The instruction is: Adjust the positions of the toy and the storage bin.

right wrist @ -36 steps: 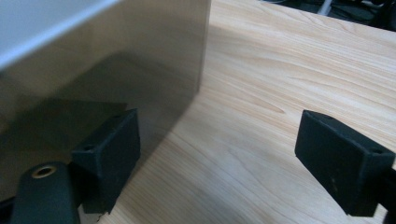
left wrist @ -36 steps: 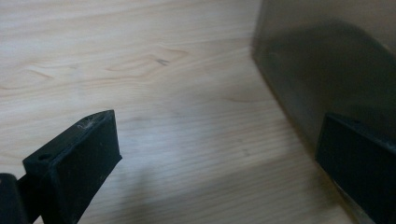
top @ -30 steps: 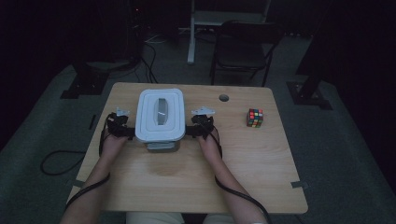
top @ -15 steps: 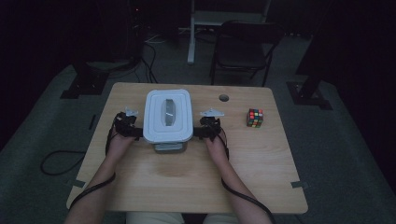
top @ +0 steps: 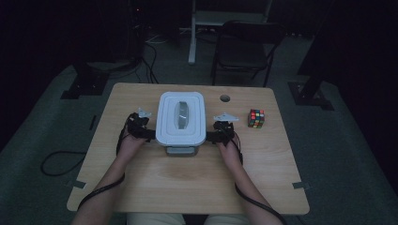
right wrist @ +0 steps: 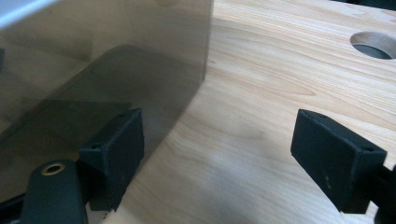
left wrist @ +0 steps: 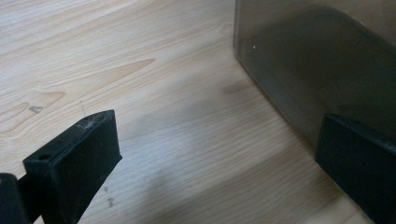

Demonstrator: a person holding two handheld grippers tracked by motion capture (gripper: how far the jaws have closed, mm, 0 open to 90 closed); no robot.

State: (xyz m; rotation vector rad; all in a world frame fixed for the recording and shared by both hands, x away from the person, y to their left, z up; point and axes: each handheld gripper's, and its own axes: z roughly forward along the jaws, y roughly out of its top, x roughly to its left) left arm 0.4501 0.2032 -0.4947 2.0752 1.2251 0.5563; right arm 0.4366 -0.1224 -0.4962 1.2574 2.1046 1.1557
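1. Wooden table (top: pixel 155 187) carries one white box (top: pixel 181 118) with a lid, sitting a little far of the middle, its long axis running near to far.
2. The left gripper (top: pixel 149 134) presses against the box's left side; the box lies to its right. In the left gripper view one jaw rests against the grey wall of the box (left wrist: pixel 322 60) and the other stands well apart over bare wood, so the jaws are spread wide and clamp nothing.
3. The right gripper (top: pixel 211 137) mirrors it on the box's right side. In the right gripper view one jaw sits against the wall of the box (right wrist: pixel 107 65), the other out over the wood, jaws wide apart with nothing pinched.
4. My judgement: the box is squeezed between the two grippers, and any coming shift depends on both pushing inward evenly; both hands are equally near.
5. Count: one box, two grippers, one colourful cube (top: pixel 256 118) well apart at the right, one round hole (top: pixel 225 98) in the tabletop.
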